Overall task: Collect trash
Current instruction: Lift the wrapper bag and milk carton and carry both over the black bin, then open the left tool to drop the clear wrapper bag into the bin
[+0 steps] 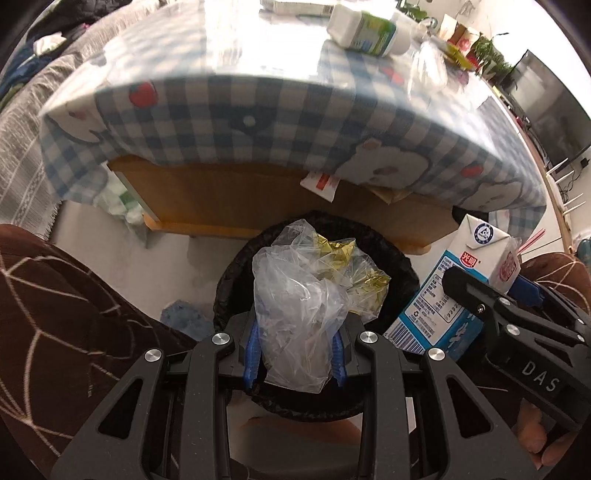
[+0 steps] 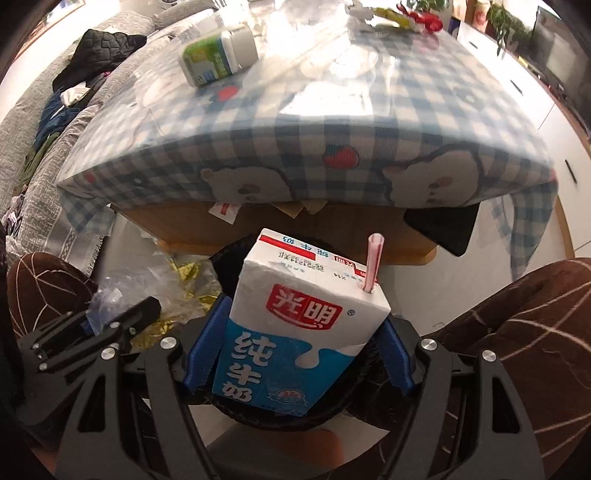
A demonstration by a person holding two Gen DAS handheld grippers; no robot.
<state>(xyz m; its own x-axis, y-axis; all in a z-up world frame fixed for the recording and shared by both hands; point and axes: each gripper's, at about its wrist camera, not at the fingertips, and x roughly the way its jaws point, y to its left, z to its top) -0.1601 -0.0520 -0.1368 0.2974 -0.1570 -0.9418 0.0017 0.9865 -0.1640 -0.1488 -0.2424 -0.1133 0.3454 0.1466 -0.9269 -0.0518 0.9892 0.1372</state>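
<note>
My left gripper [image 1: 295, 350] is shut on a crumpled clear plastic wrapper [image 1: 299, 306] with gold foil in it, hanging right over the black-lined trash bin [image 1: 229, 284] on the floor. My right gripper [image 2: 297, 354] is shut on a blue and white milk carton [image 2: 295, 332] with a pink straw [image 2: 373, 262], also over the bin's dark rim [image 2: 229, 254]. The carton [image 1: 443, 291] and the right gripper's black frame [image 1: 517, 325] show at the right of the left wrist view. The wrapper [image 2: 155, 284] shows at the left of the right wrist view.
A low table with a blue checked cloth [image 1: 258, 122] stands just behind the bin. A green and white bottle [image 1: 369, 31] lies on it, with wrappers and cups farther back. A person's knees in brown patterned trousers [image 1: 66, 314] flank the bin. A grey sofa [image 2: 37, 129] holds clothes at the left.
</note>
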